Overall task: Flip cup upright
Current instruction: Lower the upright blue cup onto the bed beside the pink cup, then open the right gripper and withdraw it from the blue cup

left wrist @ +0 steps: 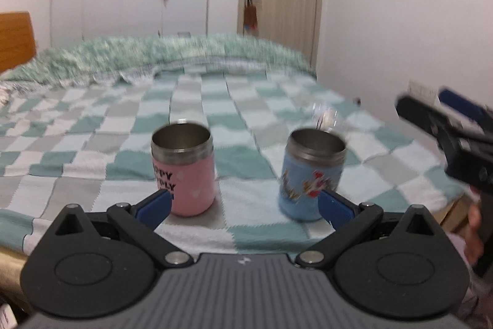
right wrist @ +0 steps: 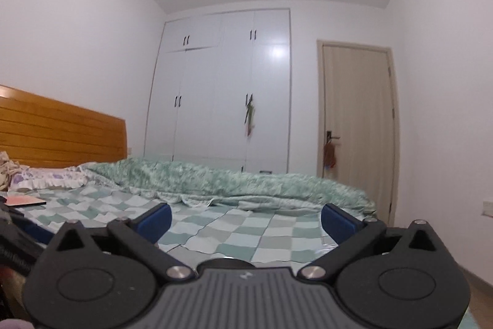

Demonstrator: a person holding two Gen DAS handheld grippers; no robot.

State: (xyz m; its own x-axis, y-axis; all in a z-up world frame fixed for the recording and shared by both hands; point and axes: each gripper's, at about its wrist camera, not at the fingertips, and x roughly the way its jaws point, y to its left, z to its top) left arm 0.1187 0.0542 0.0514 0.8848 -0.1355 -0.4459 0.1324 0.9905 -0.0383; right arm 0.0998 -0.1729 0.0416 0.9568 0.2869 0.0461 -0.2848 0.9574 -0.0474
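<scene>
Cups both stand mouth-up on the checked bedspread [left wrist: 92,174]: pink cup [left wrist: 185,171] left, blue cup [left wrist: 311,174] right, well apart. Left gripper [left wrist: 243,205] and right gripper [right wrist: 246,221] gape, holding nothing. Flip looks done.

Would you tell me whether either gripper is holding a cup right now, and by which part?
Nothing is held. The left gripper and right gripper are both open and empty; the pink cup and blue cup stand upright on the bed.
</scene>
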